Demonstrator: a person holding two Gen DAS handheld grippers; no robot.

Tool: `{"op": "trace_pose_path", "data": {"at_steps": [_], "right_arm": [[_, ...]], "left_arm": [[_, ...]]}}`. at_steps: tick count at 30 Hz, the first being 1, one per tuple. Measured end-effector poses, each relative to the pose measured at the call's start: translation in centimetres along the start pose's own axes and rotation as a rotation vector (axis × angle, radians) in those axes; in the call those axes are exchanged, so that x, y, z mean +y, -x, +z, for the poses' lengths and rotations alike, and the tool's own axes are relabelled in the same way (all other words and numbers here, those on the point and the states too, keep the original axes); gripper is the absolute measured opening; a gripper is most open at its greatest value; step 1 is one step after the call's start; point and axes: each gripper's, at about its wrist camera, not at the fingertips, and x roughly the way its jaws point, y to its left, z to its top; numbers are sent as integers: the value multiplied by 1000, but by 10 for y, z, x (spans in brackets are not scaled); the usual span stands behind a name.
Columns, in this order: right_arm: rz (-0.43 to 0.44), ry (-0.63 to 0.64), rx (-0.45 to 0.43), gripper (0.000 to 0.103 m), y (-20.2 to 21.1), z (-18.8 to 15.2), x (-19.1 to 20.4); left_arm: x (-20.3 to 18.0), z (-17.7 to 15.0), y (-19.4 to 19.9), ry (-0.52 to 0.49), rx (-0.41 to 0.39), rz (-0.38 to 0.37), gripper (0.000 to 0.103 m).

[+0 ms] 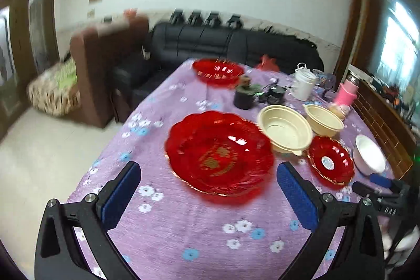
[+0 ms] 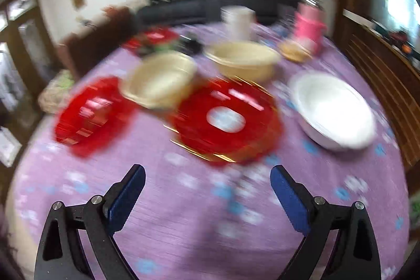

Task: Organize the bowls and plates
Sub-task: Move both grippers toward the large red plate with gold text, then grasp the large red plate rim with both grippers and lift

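Note:
A large red scalloped plate lies on the purple flowered tablecloth, just ahead of my open left gripper. Right of it stand two cream bowls, a smaller red plate and a white bowl. A third red plate sits at the far end. The right wrist view is blurred: my open right gripper hovers short of the smaller red plate, with the white bowl at right, cream bowls behind, and the large red plate at left.
A white container, a pink cup, a dark pot and black cables crowd the table's far right. A black sofa stands behind, a wooden cabinet along the right edge. The other gripper shows at right.

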Motion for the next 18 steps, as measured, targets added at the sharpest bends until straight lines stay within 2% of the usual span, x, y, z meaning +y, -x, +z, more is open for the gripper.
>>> {"op": "trace_pose_path", "data": {"at_steps": [4, 7, 8, 9, 12, 16, 18], "right_arm": [[124, 10, 55, 97, -33, 24, 44], [190, -23, 124, 81, -71, 34, 67], [214, -44, 155, 72, -85, 37, 71], [233, -71, 185, 70, -100, 40, 74], [232, -111, 222, 68, -132, 47, 79], [214, -113, 234, 68, -154, 57, 88], [202, -105, 238, 65, -161, 59, 94]], "left_arm": [[36, 21, -35, 42, 44, 17, 103], [56, 29, -74, 84, 126, 23, 103], [63, 31, -89, 107, 156, 9, 103], [69, 30, -102, 124, 176, 6, 103], [78, 32, -133, 153, 218, -2, 102], [75, 36, -164, 156, 256, -18, 101], [72, 33, -178, 141, 272, 0, 95]]}}
